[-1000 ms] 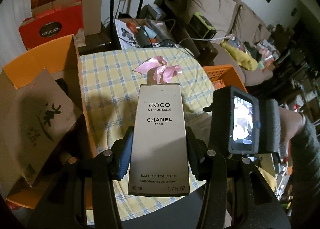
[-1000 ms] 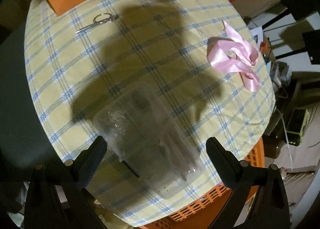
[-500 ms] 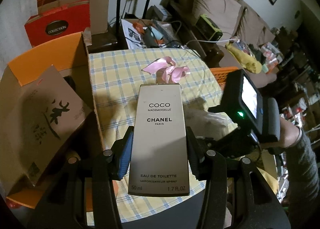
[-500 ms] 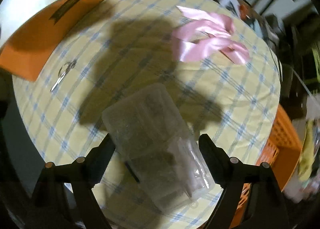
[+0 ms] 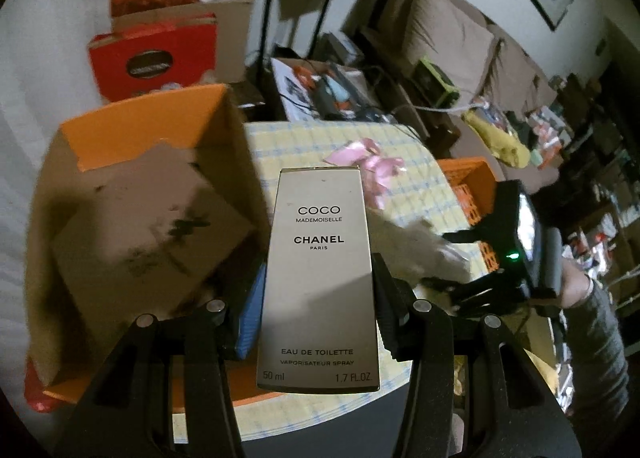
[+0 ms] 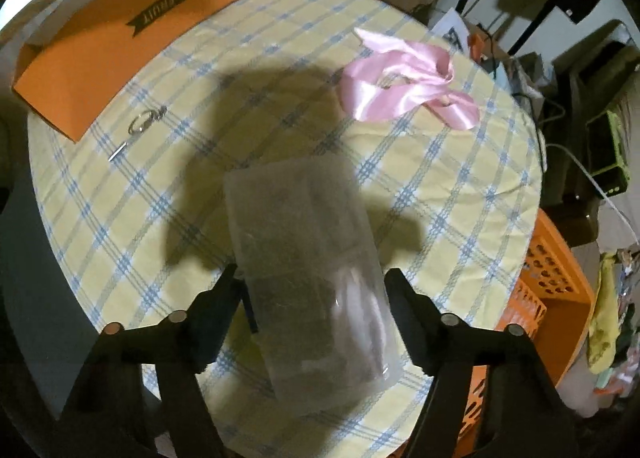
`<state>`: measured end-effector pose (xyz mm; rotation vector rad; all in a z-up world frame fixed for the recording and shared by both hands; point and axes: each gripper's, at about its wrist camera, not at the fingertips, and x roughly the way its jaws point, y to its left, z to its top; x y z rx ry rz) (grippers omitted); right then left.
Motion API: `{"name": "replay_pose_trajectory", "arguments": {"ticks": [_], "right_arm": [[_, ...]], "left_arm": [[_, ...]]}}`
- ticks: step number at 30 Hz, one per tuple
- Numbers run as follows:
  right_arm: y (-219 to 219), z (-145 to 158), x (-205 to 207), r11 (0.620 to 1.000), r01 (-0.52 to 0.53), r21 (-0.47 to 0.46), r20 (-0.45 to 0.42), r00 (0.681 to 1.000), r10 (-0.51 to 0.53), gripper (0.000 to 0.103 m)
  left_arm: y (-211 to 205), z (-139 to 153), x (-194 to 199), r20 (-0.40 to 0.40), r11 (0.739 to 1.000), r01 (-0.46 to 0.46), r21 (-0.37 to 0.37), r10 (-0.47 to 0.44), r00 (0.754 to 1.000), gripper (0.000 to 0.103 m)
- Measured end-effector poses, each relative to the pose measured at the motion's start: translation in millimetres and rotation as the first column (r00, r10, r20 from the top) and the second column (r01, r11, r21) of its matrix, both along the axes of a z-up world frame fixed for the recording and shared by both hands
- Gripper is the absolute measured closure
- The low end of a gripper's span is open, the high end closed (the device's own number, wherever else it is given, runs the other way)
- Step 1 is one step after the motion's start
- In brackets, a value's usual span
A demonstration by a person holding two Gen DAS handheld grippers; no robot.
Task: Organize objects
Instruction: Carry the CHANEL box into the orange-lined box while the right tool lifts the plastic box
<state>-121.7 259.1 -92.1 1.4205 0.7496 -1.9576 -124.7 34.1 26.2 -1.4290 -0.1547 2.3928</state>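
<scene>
My left gripper (image 5: 318, 298) is shut on a tall beige Chanel perfume box (image 5: 320, 258), held upright beside the open orange carton (image 5: 140, 130). In the right wrist view my right gripper (image 6: 312, 282) points down at the checked tablecloth (image 6: 460, 186). A clear plastic box (image 6: 308, 258) lies lengthwise between its fingers. Its jaws are closing; the pads stand close to the box's sides with a thin gap on the right. The clear box shows as a pale blur (image 5: 420, 246) in the left wrist view. A pink ribbon (image 6: 400, 86) lies farther back on the cloth.
A brown paper-wrapped package (image 5: 152, 226) fills the orange carton. Small scissors (image 6: 140, 126) lie near a flat orange box (image 6: 120, 42). An orange plastic crate (image 6: 552, 298) stands beside the table's right edge. Red boxes (image 5: 152, 58), a sofa and clutter lie behind.
My left gripper has carried the perfume box toward the orange carton, which now looms larger. My right gripper has rolled to line up with the clear box, and its fingers have narrowed around it.
</scene>
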Motion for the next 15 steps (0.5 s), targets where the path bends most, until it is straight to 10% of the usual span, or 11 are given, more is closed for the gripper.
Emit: {"name": "replay_pose_trajectory", "arguments": {"ticks": [15], "right_arm": [[-50.2,57.9,-25.1,0.982,0.020,-0.186,0.026,1.000,-0.015,0.031]], "left_arm": [[-109.0,-29.4,-7.5,0.021,0.972,-0.218,-0.090,0.221,0.975,0.058]]}}
